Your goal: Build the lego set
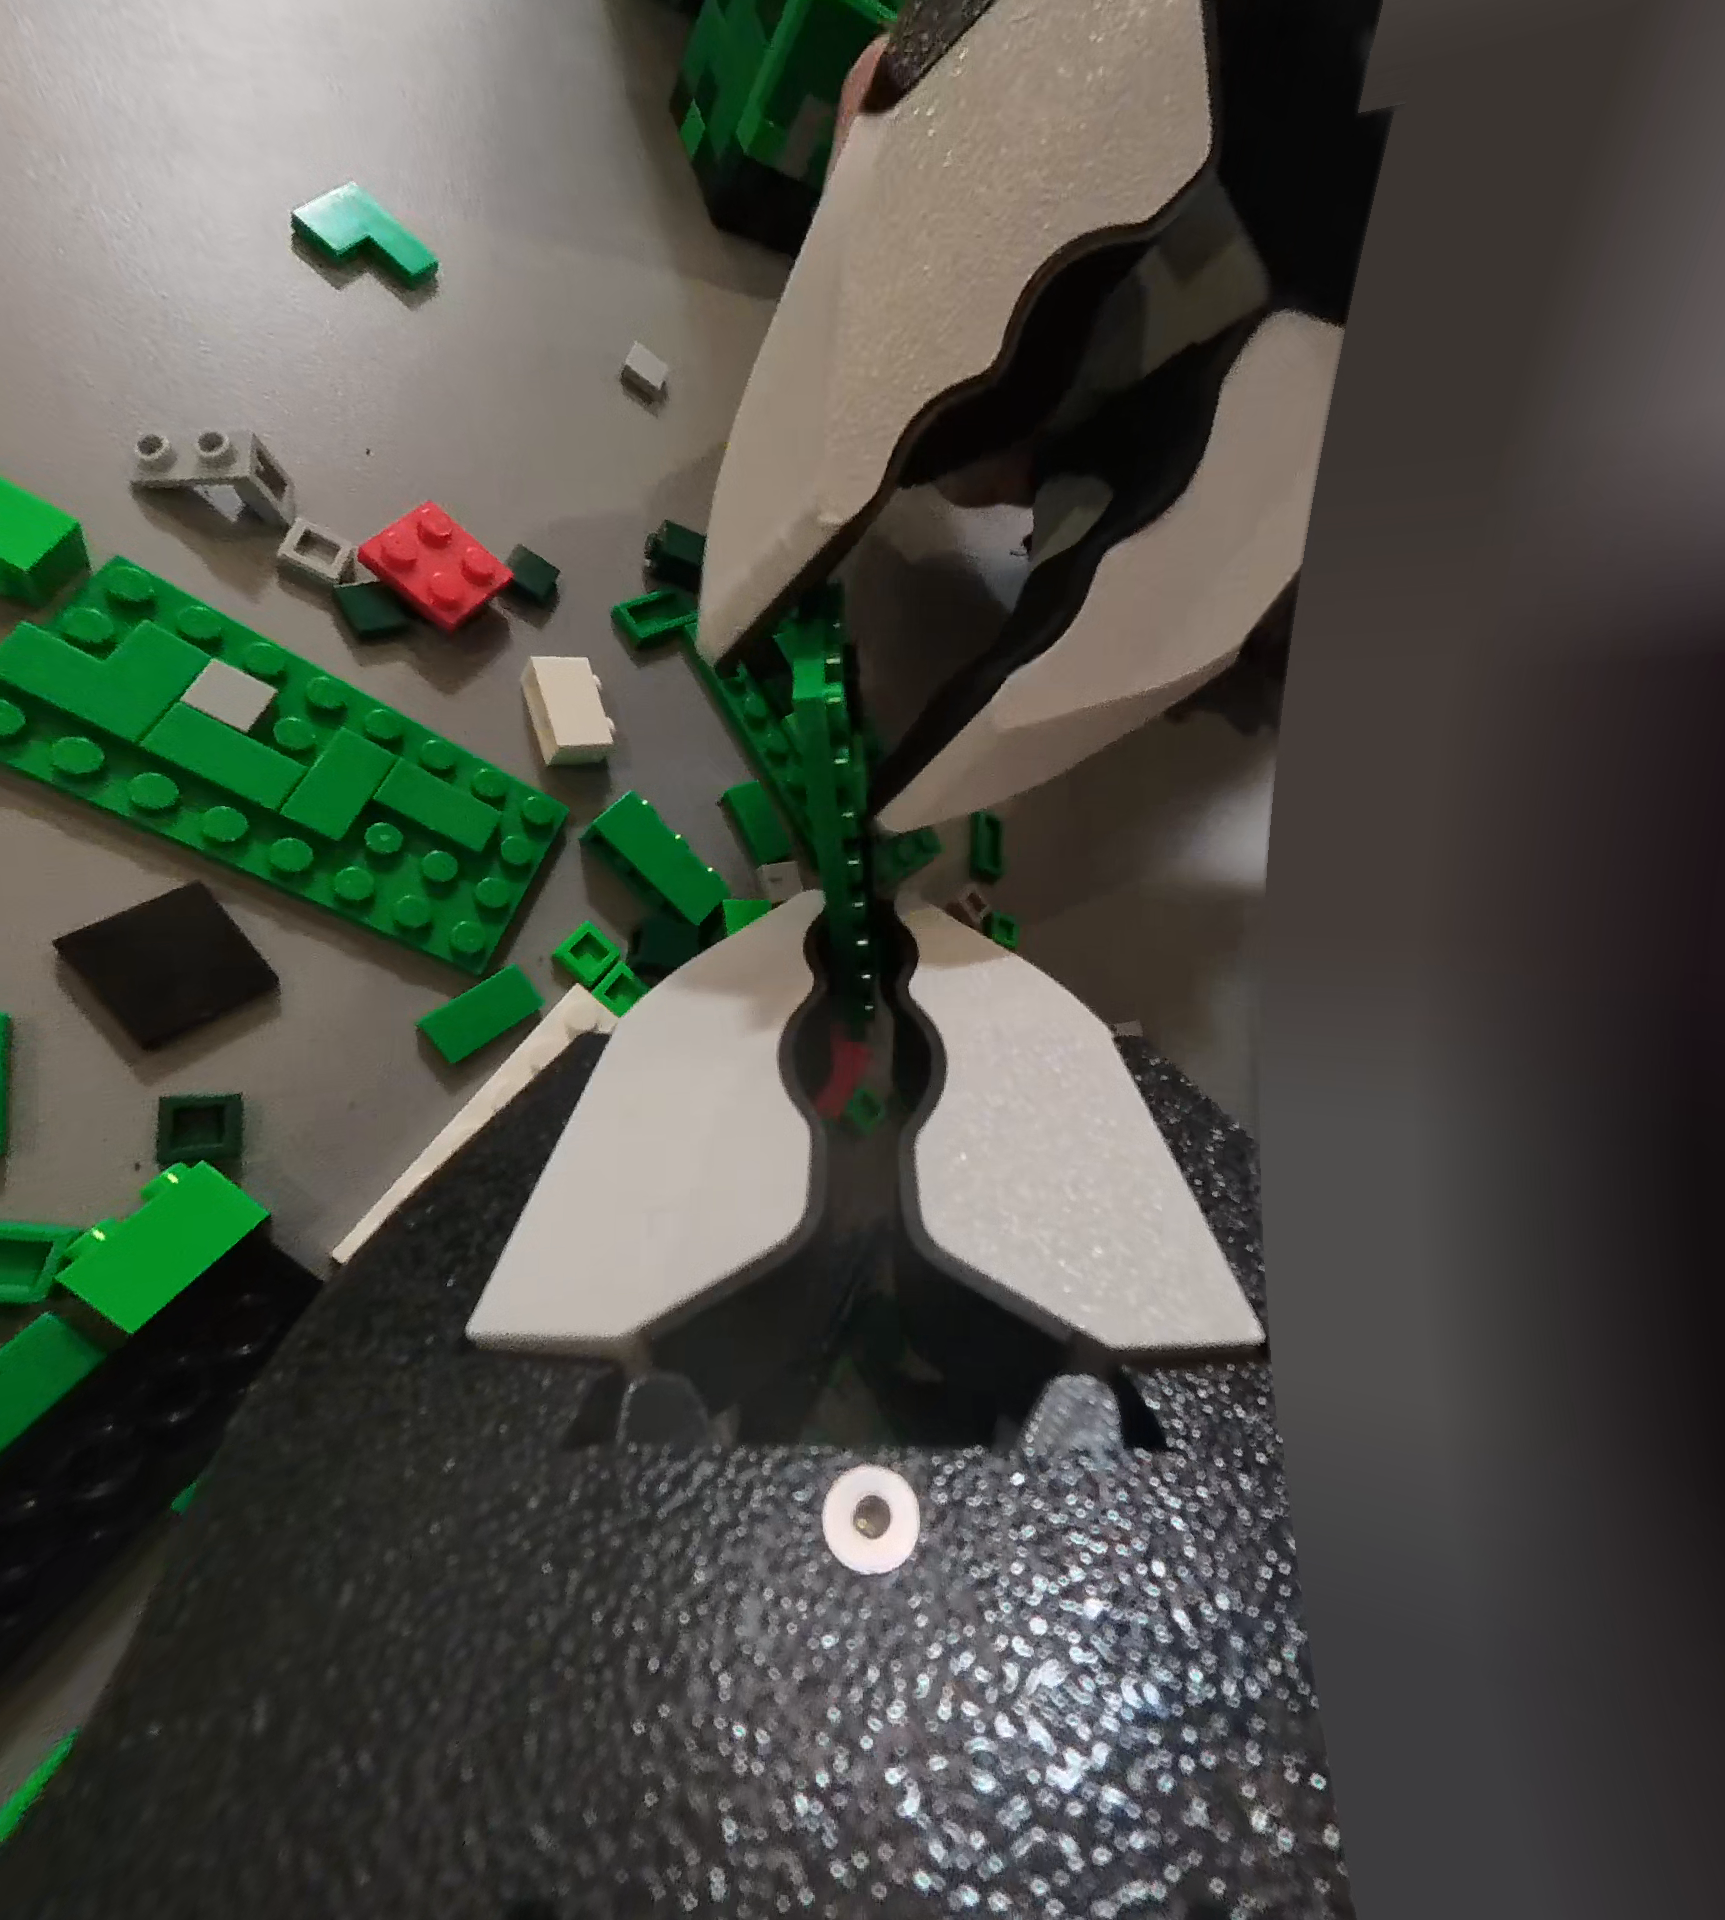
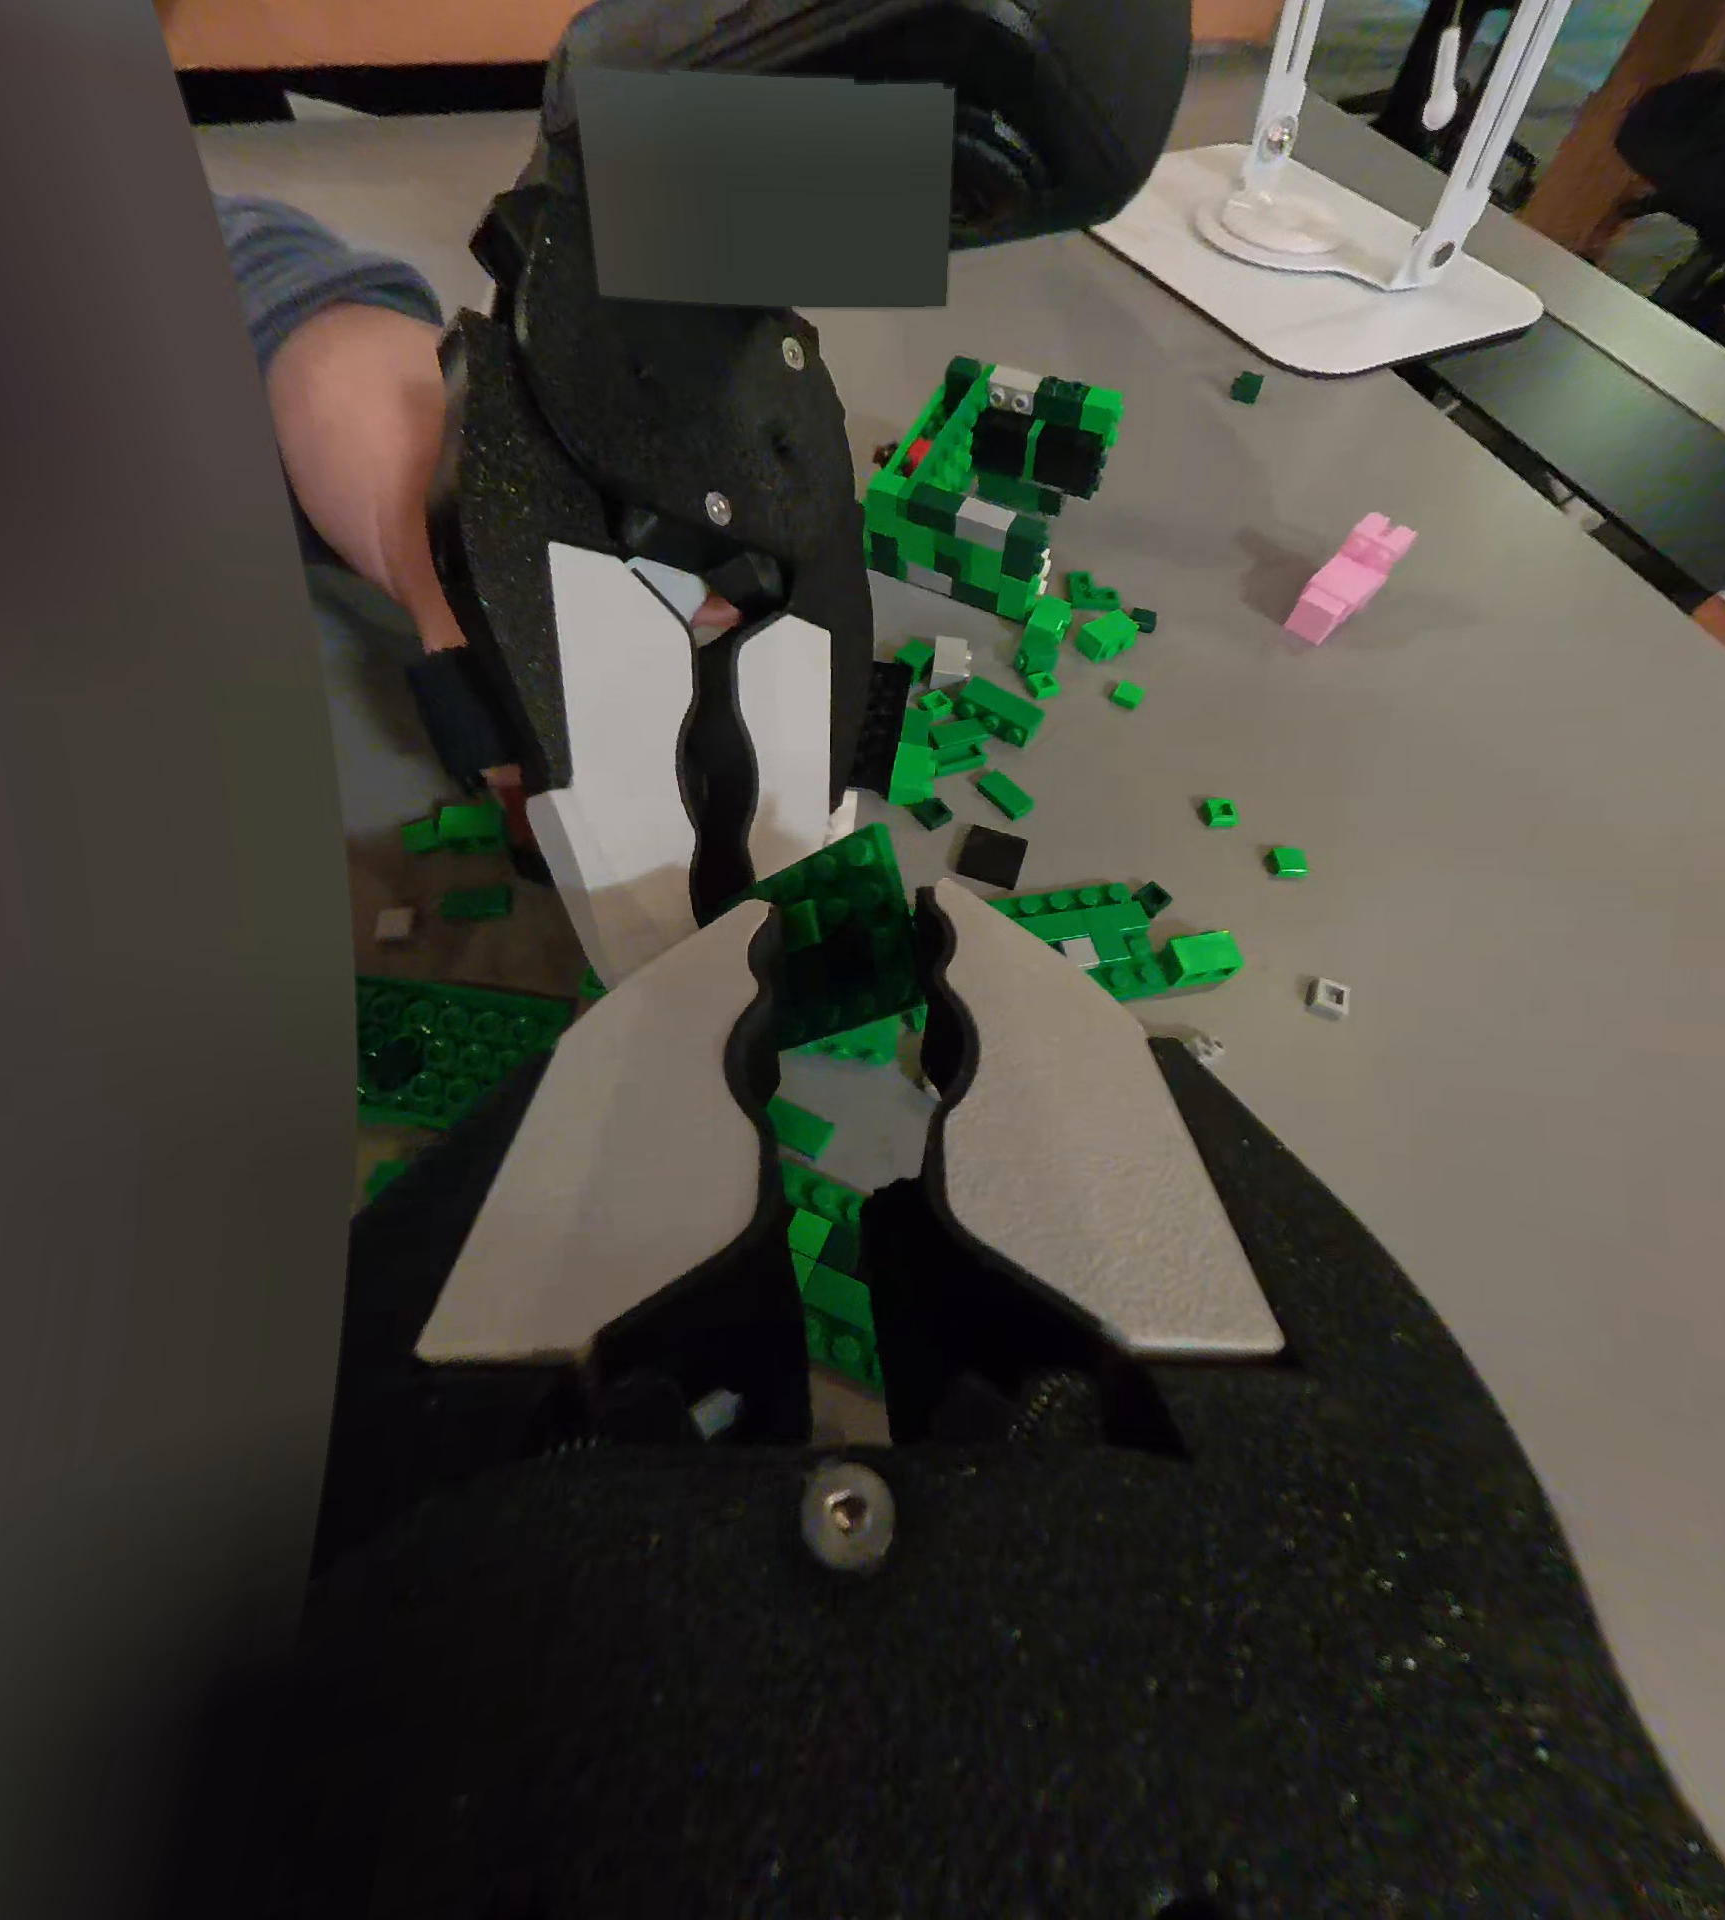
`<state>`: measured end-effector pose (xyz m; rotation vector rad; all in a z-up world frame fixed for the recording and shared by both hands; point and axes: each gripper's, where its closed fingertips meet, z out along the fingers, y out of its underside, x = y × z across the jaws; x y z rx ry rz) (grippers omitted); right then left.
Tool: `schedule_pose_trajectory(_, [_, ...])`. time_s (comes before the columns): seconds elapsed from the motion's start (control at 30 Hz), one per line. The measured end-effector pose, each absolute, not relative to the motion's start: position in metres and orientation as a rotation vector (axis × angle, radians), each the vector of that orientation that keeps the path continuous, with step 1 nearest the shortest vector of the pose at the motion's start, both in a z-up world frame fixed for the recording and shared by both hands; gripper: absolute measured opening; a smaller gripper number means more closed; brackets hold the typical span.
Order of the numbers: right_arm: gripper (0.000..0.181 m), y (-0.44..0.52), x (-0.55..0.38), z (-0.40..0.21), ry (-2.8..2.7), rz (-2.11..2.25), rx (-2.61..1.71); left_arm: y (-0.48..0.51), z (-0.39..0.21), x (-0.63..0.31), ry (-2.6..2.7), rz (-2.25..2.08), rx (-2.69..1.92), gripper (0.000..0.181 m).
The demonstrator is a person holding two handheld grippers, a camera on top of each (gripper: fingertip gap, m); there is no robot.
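A green studded plate point(image 1: 830, 790) is held in the air between both grippers. My left gripper point(image 1: 858, 925) is shut on its faces, and the plate shows edge-on in that view. My right gripper point(image 2: 847, 909) is closed across the plate point(image 2: 858, 966), which shows face-on between its fingers. The right gripper also shows in the left wrist view point(image 1: 827, 727), coming in from above. The left gripper shows in the right wrist view point(image 2: 723, 894), pointing down, held by a hand point(image 2: 359, 468). A partly built green and black block model point(image 2: 993, 488) stands behind.
On the grey table are a long green plate with tiles point(image 1: 245, 769), a red square plate point(image 1: 434, 561), a black tile point(image 1: 167, 964), a white brick point(image 1: 567, 707) and several loose green pieces. A pink piece point(image 2: 1351, 577) and a white stand point(image 2: 1336, 260) are at the far right. The left gripper's tips are roughly 5 centimeters from the right gripper's. The white brick point(image 1: 567, 707) is about 5 centimeters from both grippers' fingertips.
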<state>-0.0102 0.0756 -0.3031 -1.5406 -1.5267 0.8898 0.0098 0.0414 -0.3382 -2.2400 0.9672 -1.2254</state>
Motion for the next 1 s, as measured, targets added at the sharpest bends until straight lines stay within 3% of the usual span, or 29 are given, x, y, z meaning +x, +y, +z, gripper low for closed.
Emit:
schedule_pose_trajectory(0.13, [0.021,0.073,-0.009,-0.301,-1.519,0.978,-1.532,0.041,-0.339,0.009,0.978,-1.216,-2.242,0.005])
schedule_pose_trajectory(0.17, [0.009,0.07,-0.009,-0.295,-1.499,1.053,-1.522,0.044,-0.341,0.006,1.001,-1.163,-2.233,0.007])
schedule_pose_trajectory(0.2, [0.009,0.072,-0.008,-0.295,-1.483,1.086,-1.538,0.044,-0.341,0.006,1.002,-1.16,-2.228,0.007])
schedule_pose_trajectory(0.4, [0.013,0.079,-0.007,-0.294,-1.452,1.066,-1.522,0.044,-0.335,0.01,0.927,-1.291,-2.203,0.006])
schedule_pose_trajectory(0.67, [0.036,0.072,-0.001,-0.296,-1.511,1.16,-1.554,0.04,-0.334,0.01,1.221,-1.043,-2.062,0.006])
schedule_pose_trajectory(0.73, [0.026,0.06,0.0,-0.293,-1.553,1.259,-1.52,0.045,-0.333,0.012,1.235,-0.934,-2.015,0.008])
schedule_pose_trajectory(0.87, [0.006,0.091,0.004,-0.277,-1.375,1.054,-1.454,0.076,-0.316,0.004,1.069,-0.774,-1.909,0.068])
schedule_pose_trajectory(1.0, [0.006,0.15,0.029,-0.275,-1.162,0.555,-1.507,0.103,-0.294,-0.018,0.833,-0.645,-1.777,0.074])
